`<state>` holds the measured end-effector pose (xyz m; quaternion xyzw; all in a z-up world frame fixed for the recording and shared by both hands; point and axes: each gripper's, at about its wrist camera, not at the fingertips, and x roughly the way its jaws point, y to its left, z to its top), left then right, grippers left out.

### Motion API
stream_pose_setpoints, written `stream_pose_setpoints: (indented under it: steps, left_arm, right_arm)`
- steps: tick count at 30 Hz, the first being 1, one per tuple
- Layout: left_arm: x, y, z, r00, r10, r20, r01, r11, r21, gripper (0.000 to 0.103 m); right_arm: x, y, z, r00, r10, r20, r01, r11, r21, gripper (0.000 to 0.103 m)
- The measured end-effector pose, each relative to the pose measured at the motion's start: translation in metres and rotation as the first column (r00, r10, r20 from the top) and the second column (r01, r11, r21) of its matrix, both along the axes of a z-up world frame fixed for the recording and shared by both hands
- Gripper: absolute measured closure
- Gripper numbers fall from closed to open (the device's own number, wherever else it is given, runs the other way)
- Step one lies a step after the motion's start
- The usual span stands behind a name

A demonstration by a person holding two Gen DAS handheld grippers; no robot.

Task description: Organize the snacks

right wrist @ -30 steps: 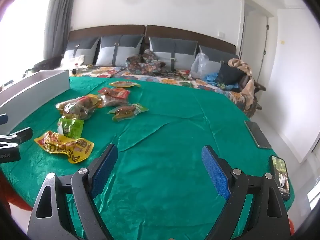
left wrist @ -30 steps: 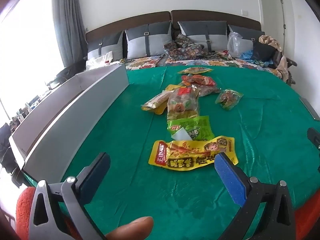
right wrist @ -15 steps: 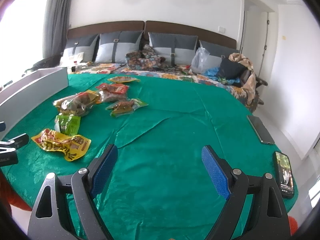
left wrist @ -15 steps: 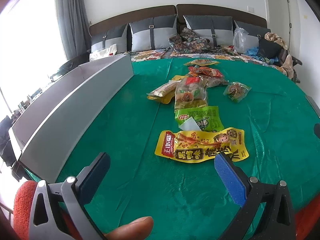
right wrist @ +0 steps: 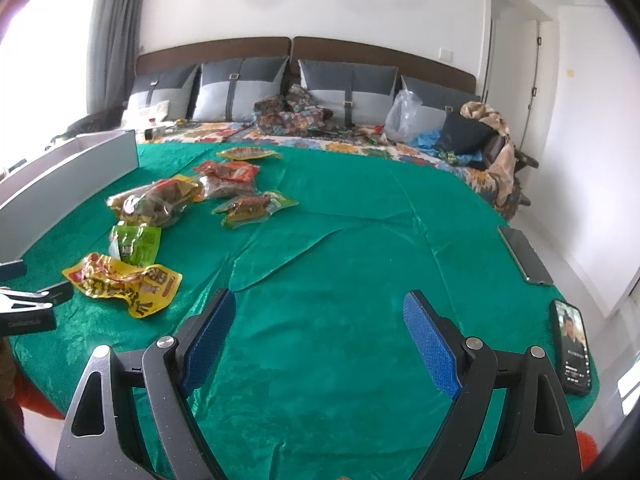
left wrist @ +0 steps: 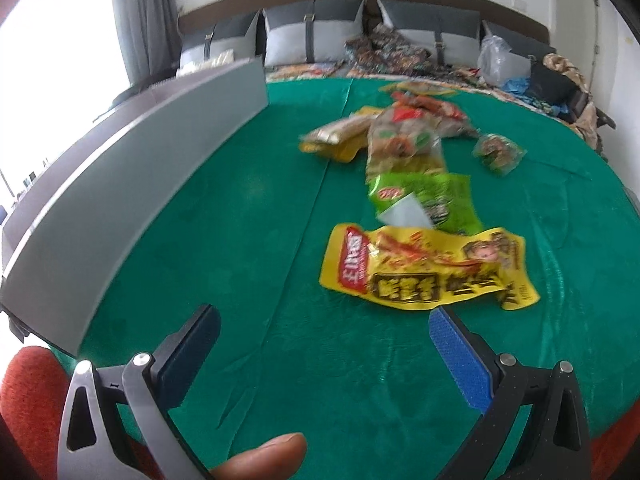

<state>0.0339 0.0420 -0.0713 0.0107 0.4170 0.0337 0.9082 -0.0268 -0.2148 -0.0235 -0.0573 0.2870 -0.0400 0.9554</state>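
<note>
From my left wrist view, the left gripper [left wrist: 324,328] has moved in since half a second ago: the flat yellow foil snack packet [left wrist: 430,266] now sits larger and lower, just ahead of my right-hand blue pad, and the picture is blurred. My jaws there stand wide apart with nothing between them, above the green velvet-like cloth [left wrist: 248,240] spread on the table. The long grey open box [left wrist: 132,184] runs along the table's left edge, closer than before.

Behind the yellow packet, touching it, lies the bright green snack pouch [left wrist: 424,200] with a white triangle on its face, then a heap of clear and red packets [left wrist: 404,136] toward the far edge, and a small round clear packet [left wrist: 498,152] apart to the right.

The right gripper [right wrist: 318,328] view has barely changed; its jaws are spread wide over bare cloth near the front edge. Two dark smartphones [right wrist: 572,344] lie at the right edge, one with its screen lit.

The yellow packet carries a red panel with white Chinese characters and black blocks of yellow characters; blur keeps me from reading them. The green pouch has a small red oval logo, also unreadable.
</note>
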Motion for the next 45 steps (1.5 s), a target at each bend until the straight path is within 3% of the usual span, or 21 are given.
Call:
stream_pose_setpoints:
  steps: [9,20,29,45]
  left_arm:
    - [0.006,0.006,-0.024,0.998,-0.001,-0.06,0.001,1.0,-0.007,0.0]
    - [0.009,0.015,-0.028,0.998,-0.016,-0.069,0.011,0.998,-0.063,0.0]
    - [0.008,0.016,-0.027,0.997,-0.024,-0.069,0.02,0.998,-0.062,0.0]
    - [0.014,0.016,-0.026,0.994,-0.035,-0.103,0.029,0.998,-0.064,0.0]
  right_arm:
    - [0.019,0.0,-0.032,0.986,0.026,-0.163,-0.019,0.999,0.042,0.015]
    - [0.024,-0.014,-0.052,0.96,-0.005,-0.279,0.03,0.996,0.082,0.015]
    - [0.027,-0.016,-0.063,0.941,-0.005,-0.339,0.038,0.995,0.089,0.015]
    - [0.028,-0.021,-0.063,0.941,-0.008,-0.339,0.052,0.991,0.123,0.014]
